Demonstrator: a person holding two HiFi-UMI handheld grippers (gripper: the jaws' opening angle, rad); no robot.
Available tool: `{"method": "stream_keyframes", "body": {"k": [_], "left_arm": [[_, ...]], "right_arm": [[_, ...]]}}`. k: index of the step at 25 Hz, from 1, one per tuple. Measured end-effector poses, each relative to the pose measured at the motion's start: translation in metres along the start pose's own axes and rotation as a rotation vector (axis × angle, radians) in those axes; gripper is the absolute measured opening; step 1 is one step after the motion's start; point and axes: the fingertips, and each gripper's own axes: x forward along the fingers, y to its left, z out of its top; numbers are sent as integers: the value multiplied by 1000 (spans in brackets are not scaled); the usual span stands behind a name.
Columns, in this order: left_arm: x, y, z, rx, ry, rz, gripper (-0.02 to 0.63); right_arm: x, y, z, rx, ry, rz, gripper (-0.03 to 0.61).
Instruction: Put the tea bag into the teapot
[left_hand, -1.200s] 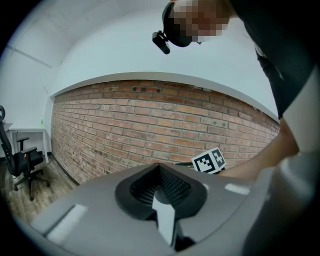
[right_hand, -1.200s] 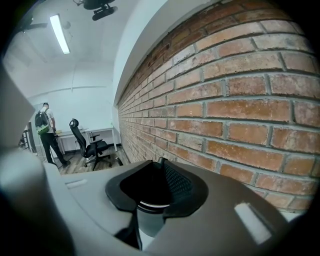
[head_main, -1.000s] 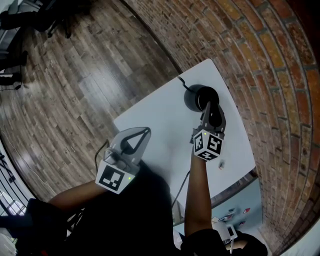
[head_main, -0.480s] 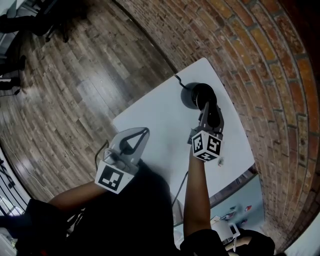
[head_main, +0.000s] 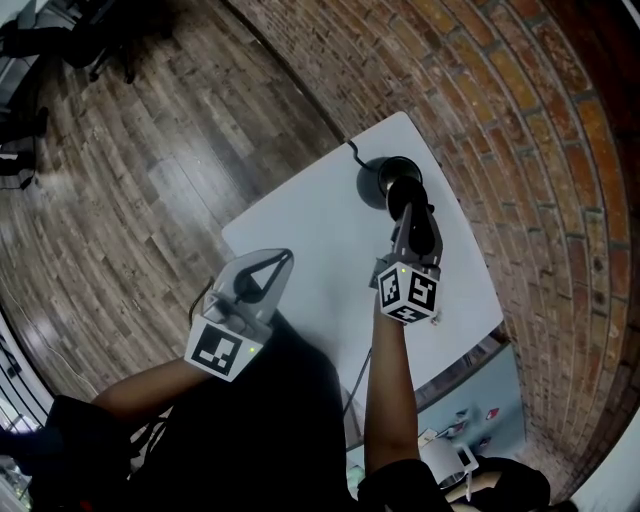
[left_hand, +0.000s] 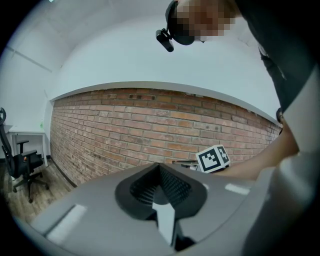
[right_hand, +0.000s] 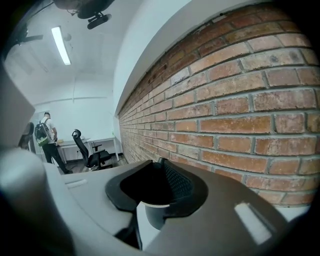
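Notably, left gripper and right gripper both bear square markers.

We see a white table bearing a black teapot, a red-brown brick wall with pale mortar, and a brown wood-plank floor. The grey left gripper and right gripper carry black-and-white square-marker cubes. The right one's jaws frame a black, pale-rimmed round piece.
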Motion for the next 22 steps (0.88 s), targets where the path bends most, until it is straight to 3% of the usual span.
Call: {"method": "stream_keyframes", "body": {"k": [6, 10, 22], "left_arm": [[-10, -11, 3, 8, -16, 9, 0], [-16, -15, 12, 1, -43, 33, 0], [-7, -29, 18, 34, -43, 6, -2]], "right_arm": [[-14, 5, 3, -7, -14, 24, 75], [-24, 8, 1, -72, -18, 40, 75], [-57, 4, -8, 40, -42, 16, 74]]}}
